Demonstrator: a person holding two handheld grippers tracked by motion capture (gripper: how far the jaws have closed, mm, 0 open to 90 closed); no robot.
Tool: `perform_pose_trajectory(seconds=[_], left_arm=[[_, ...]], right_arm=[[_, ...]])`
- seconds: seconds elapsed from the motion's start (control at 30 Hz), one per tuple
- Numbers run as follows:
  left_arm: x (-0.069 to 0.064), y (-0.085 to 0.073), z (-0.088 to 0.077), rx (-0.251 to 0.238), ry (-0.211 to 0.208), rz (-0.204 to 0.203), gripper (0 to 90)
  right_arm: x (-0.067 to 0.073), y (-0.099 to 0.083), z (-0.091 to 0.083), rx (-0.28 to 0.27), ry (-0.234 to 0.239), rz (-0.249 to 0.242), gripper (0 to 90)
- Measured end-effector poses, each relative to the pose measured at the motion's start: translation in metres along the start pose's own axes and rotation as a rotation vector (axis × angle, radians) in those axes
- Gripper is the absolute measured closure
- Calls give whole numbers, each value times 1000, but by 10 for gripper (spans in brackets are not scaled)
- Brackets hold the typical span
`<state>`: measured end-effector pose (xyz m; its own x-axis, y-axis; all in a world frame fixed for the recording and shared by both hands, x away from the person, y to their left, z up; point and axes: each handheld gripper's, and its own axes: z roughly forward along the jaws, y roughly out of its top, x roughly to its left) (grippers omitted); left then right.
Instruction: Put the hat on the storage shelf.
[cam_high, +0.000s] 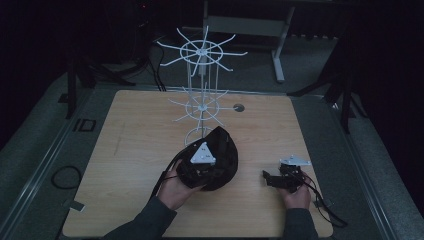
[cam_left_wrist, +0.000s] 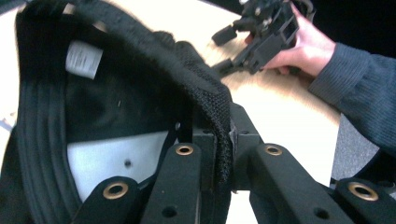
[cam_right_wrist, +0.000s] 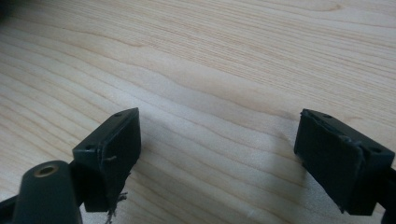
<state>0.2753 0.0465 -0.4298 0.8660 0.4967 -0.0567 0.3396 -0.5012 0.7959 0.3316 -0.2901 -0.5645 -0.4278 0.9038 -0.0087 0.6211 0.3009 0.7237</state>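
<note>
A black cap (cam_high: 221, 152) hangs over the near middle of the wooden table (cam_high: 135, 130). My left gripper (cam_high: 200, 167), with its grey three-cornered plate on top, is shut on the cap's rim. In the left gripper view the jaws pinch the cap's knit edge (cam_left_wrist: 219, 116), and the cap (cam_left_wrist: 116, 93) shows its inside with a white label (cam_left_wrist: 83, 58). My right gripper (cam_high: 267, 178) rests low at the near right, held by a hand, with its jaws apart. In the right gripper view the right gripper (cam_right_wrist: 219, 149) is open over bare wood, nothing between its pads.
A white wire rack (cam_high: 202, 75) with two tiers of radiating hooks stands on the table just behind the cap. A round cable hole (cam_high: 239, 107) lies at the far right of the rack. A coiled cable (cam_high: 65, 176) lies on the floor left of the table.
</note>
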Motion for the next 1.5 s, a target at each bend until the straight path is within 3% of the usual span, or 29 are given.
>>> perform_pose_trajectory(seconds=[0.17, 0.43, 0.67, 1.5], left_arm=[[2, 8, -9, -45, -22, 14, 853], [6, 19, -20, -101, -52, -2, 853], [6, 26, -20, -114, -90, -1, 853], [-7, 68, -16, -162, -190, 81, 854]], right_arm=[[0, 0, 0, 1, 0, -1, 144], [0, 0, 0, 0, 0, 3, 144], [0, 0, 0, -1, -1, 0, 144], [0, 0, 0, -1, 0, -2, 144]])
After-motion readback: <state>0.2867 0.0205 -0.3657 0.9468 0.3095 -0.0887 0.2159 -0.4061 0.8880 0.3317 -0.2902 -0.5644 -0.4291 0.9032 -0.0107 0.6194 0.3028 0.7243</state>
